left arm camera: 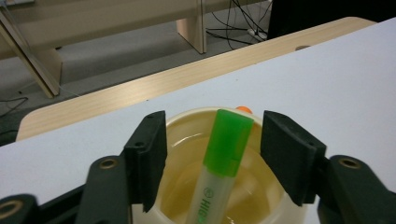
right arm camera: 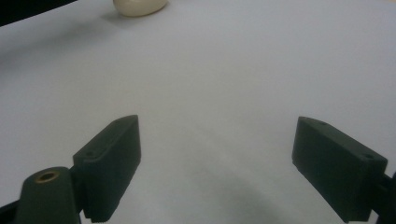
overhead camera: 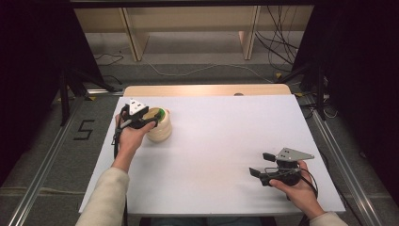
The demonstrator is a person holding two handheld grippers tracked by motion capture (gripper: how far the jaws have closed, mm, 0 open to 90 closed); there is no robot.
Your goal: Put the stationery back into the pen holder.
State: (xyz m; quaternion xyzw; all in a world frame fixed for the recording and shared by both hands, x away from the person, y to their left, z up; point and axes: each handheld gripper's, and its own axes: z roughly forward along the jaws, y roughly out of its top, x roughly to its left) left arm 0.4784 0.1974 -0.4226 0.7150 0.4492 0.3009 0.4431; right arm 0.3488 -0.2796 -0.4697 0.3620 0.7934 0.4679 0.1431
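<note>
The green highlighter (left arm camera: 223,161) stands tilted inside the cream cup (left arm camera: 187,186), its capped end poking above the rim and leaning toward the far wall, with a small orange thing (left arm camera: 243,109) just peeking over the rim behind it. The left gripper (left arm camera: 212,156) hovers over the cup's mouth with its jaws parted on either side of the cap, neither pad touching it, so the pen rests on the cup alone. In the high view the cup (overhead camera: 159,127) sits near the left edge of the white table (overhead camera: 226,141), just beside the left gripper (overhead camera: 141,120). The likeliest trouble, as I judge it, is on the way out: if the hand lifts at a slant, a pad could catch the cap and drag the pen back out, or a jaw could knock the rim and tip the light cup toward the near table edge. The right gripper (overhead camera: 263,165) rests well apart, low over bare table at the right, its jaws spread wide with nothing between them, too far off to steady the cup.
</note>
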